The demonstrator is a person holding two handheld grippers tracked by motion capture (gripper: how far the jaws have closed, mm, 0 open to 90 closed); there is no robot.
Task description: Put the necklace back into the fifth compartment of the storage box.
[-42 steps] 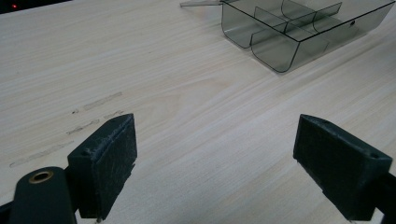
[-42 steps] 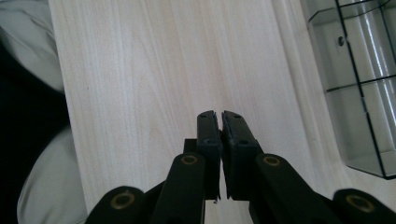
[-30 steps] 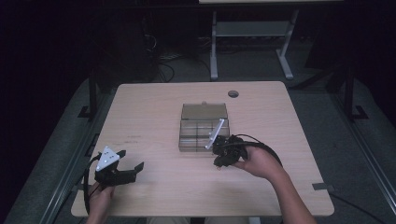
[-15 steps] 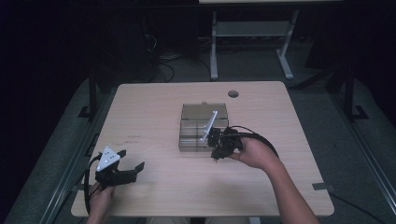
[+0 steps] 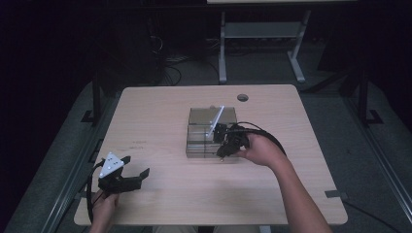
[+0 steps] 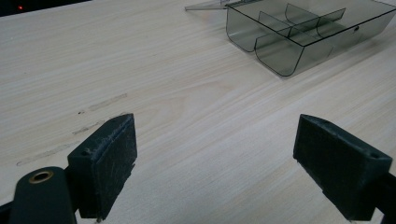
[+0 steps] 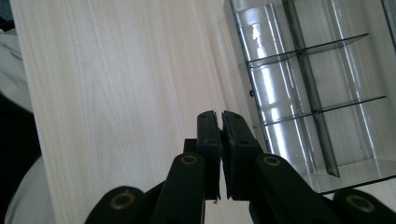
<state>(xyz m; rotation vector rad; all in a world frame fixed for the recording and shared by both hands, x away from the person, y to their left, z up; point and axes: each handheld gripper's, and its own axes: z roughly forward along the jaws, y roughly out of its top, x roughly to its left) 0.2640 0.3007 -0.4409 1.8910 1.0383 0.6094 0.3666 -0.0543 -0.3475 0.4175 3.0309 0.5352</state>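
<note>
A smoky clear plastic organizer box [image 5: 204, 141] with divided compartments sits at the table's middle, its lid lying open behind it. My right gripper [image 5: 222, 153] hovers at the box's front right edge, held by a hand. In the right gripper view its jaws [image 7: 219, 116] are shut with nothing between them, and the box [image 7: 303, 93] lies just to their right, its compartments empty. My left gripper [image 5: 133, 175] rests near the table's front left corner. In the left gripper view it [image 6: 215, 144] stands wide open over bare wood, with the box [image 6: 303, 37] far off at the upper right.
The wooden table [image 5: 160, 111] has a round cable hole [image 5: 242, 97] at the back right. Behind the table, on the dark floor, stand a white desk frame [image 5: 257, 29] and loose cables [image 5: 170, 63]. Faint scuff marks [image 6: 102, 102] streak the wood ahead of the left gripper.
The right gripper has moved a little left and away, closer in over the box's front right edge. The left gripper has stayed still.
</note>
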